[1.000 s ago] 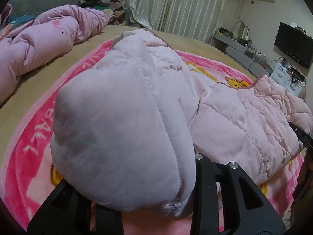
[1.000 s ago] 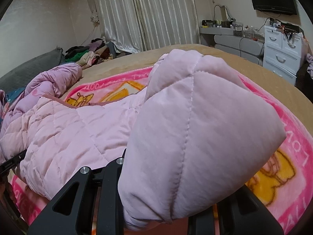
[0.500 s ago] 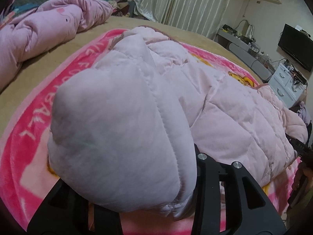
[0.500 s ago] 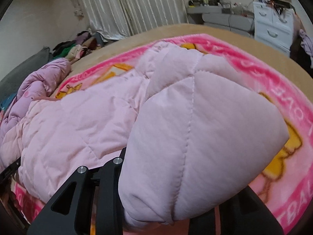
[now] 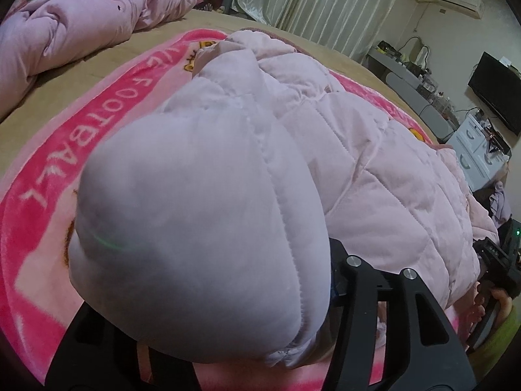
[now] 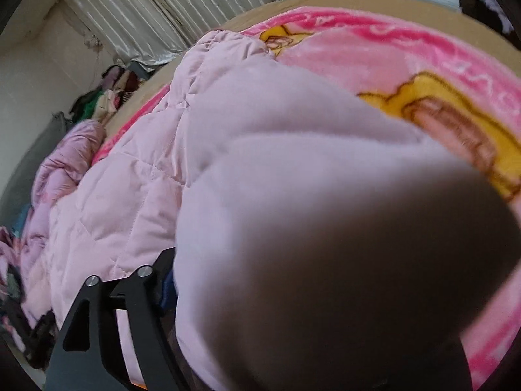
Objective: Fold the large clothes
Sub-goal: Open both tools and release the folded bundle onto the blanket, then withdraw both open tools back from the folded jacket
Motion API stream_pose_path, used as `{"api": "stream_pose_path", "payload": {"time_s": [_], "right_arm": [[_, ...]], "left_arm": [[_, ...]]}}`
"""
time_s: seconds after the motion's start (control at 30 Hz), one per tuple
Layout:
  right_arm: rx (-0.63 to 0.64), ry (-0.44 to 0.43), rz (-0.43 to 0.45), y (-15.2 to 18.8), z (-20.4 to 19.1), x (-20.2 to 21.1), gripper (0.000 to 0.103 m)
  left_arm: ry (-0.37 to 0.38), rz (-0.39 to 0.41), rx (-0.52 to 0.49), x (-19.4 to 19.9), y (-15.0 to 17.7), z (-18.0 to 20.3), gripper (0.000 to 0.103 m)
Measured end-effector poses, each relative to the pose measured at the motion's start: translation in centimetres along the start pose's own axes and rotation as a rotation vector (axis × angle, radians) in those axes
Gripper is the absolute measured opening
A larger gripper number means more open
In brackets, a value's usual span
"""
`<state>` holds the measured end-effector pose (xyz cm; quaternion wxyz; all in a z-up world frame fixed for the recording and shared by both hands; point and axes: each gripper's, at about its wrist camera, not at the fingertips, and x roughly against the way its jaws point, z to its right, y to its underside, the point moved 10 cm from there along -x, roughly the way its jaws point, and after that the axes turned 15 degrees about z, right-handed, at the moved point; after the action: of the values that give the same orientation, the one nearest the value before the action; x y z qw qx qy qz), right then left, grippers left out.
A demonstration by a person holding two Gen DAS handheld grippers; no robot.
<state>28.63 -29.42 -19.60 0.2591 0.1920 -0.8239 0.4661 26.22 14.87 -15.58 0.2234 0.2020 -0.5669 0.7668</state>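
A pale pink quilted puffer jacket [image 5: 374, 169] lies across a bright pink cartoon blanket [image 5: 81, 137] on the bed. My left gripper [image 5: 247, 335] is shut on a puffy end of the jacket [image 5: 195, 221], which bulges over the fingers and hides their tips. My right gripper [image 6: 293, 342] is shut on the jacket's other end [image 6: 309, 195], which fills the right wrist view close to the lens; only its left finger [image 6: 107, 325] shows. The right gripper [image 5: 495, 260] also shows at the left wrist view's right edge.
A rumpled pink duvet [image 5: 75, 29] lies at the bed's far left. Curtains [image 5: 309, 3], a desk and white drawers [image 5: 478, 150] and a wall TV [image 5: 498, 91] stand beyond the bed. A clothes pile [image 6: 107, 94] sits by the far wall.
Both grippers have lifted and tilted down over the bed with the jacket ends still held. The right one has swung furthest, its jacket end now pressed close against the lens.
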Motion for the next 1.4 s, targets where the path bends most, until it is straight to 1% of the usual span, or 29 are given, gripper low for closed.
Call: {"api": "stream_pose_path", "payload": {"time_s": [0.07, 0.13, 0.33, 0.47, 0.53, 0.6, 0.67, 0.73, 0.87, 1.07, 1.23, 1.4], "right_arm": [[0.010, 0.011, -0.001, 0.0, 0.5, 0.7, 0.093], [0.028, 0.020, -0.002, 0.1, 1.1, 1.6, 0.097], [0.109, 0.029, 0.009, 0.2, 1.5, 4.8, 0.099], [0.144, 0.027, 0.016, 0.1, 0.9, 5.8, 0.099], [0.162, 0.027, 0.020, 0.1, 0.6, 6.4, 0.099], [0.176, 0.030, 0.027, 0.0, 0.4, 7.0, 0.099], [0.190, 0.024, 0.034, -0.1, 0.0, 7.5, 0.099], [0.205, 0.029, 0.037, 0.0, -0.3, 7.9, 0.099], [0.222, 0.046, 0.033, -0.1, -0.5, 8.1, 0.099], [0.206, 0.081, 0.036, -0.3, 0.4, 8.0, 0.099], [0.201, 0.088, 0.019, 0.0, 1.0, 7.5, 0.099], [0.218, 0.076, 0.013, 0.4, 0.6, 7.1, 0.099]], "left_arm": [[-0.003, -0.004, 0.002, 0.3, 0.1, 0.1, 0.048], [-0.010, -0.004, -0.005, 0.6, 0.1, 0.2, 0.049], [-0.037, -0.013, -0.017, 1.6, 0.3, 0.0, 0.059], [-0.059, -0.030, -0.040, 2.0, 0.4, 0.2, 0.067], [-0.063, -0.036, -0.048, 2.3, 0.5, 0.3, 0.075], [-0.065, -0.046, -0.058, 2.7, 0.6, 0.4, 0.089], [-0.065, -0.053, -0.078, 3.1, 0.8, 0.7, 0.094], [-0.072, -0.058, -0.091, 3.5, 0.9, 0.8, 0.094], [-0.074, -0.070, -0.066, 3.9, 1.0, 0.7, 0.094], [-0.083, -0.065, -0.079, 4.5, 0.9, 0.8, 0.094], [-0.092, -0.068, -0.071, 4.8, 1.0, 0.7, 0.094], [-0.109, -0.054, -0.070, 5.7, 0.5, 0.7, 0.094]]}}
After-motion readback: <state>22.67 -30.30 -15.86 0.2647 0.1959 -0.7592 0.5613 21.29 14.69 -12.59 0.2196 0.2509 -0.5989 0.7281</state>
